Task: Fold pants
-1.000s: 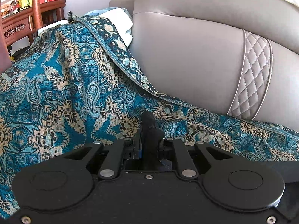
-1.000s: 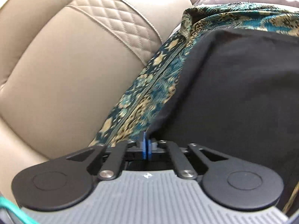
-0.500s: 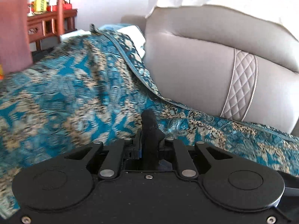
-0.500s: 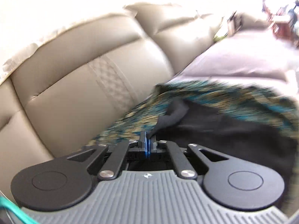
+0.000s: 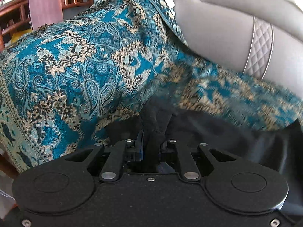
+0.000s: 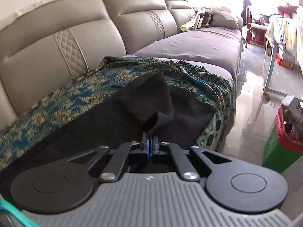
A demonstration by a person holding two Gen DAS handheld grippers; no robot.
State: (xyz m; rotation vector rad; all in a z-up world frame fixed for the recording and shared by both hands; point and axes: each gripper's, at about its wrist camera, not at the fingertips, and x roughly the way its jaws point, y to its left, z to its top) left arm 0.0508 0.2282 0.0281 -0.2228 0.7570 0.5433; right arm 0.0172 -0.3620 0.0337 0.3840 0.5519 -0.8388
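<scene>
I have both of my 2 grippers clamped on the black fabric pants (image 6: 132, 113), which lie across the teal-and-gold paisley woven throw (image 6: 72, 92) on the grey leather sofa (image 6: 56, 45): the left gripper (image 5: 151, 143) pinches a bunched fold, the right gripper (image 6: 149, 141) a lifted corner.

The sofa backrest (image 6: 62, 43) walls off the far side of the patterned throw (image 6: 75, 89), so passage there ends at the cushions. Beyond the throw's fringed edge the grey seat cover (image 6: 198, 45) lies bare up to a heap of clutter (image 6: 202, 19) at the far end. Off the seat front, open floor (image 6: 251, 98) runs past a green bin (image 6: 282, 141).

In the left wrist view, a wooden chair (image 5: 45, 1) stands behind the throw (image 5: 75, 66).
</scene>
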